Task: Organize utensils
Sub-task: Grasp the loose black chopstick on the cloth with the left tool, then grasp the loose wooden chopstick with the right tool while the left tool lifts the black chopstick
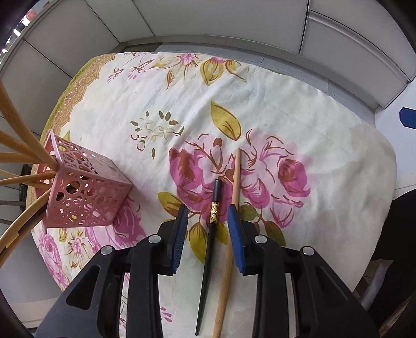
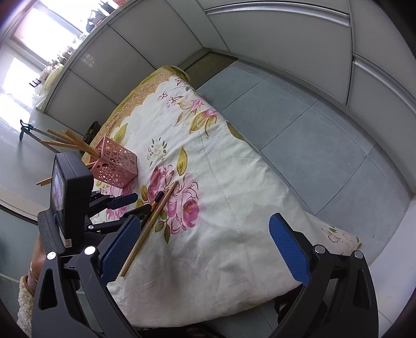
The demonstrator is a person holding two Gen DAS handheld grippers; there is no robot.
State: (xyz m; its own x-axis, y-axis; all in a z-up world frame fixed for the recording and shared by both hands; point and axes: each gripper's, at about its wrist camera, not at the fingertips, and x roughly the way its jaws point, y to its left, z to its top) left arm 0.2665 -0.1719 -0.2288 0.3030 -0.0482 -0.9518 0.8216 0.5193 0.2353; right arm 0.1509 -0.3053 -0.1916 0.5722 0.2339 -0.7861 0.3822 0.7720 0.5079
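Two chopsticks lie side by side on the flowered cloth [image 1: 312,117]: a black chopstick [image 1: 208,249] with a gold band and a wooden chopstick [image 1: 236,176]. My left gripper [image 1: 208,210] points down over them, its jaws narrowed. The black chopstick is between the blue pads [image 1: 179,234] with a gap on each side, and the wooden one runs under the right pad. A pink perforated holder [image 1: 85,197] with several bamboo chopsticks [image 1: 23,148] stands to the left. In the right wrist view, my right gripper [image 2: 204,219] hangs wide open and empty above the cloth [image 2: 234,182], right of the left gripper [image 2: 143,202].
The cloth-covered table ends close on the right, where grey floor tiles [image 2: 299,117] begin. Pale partition panels [image 1: 208,18] stand behind it. A person's sleeve and wrist [image 2: 28,286] show at the lower left. A long dark-handled tool [image 2: 26,128] lies beyond the holder [image 2: 117,166].
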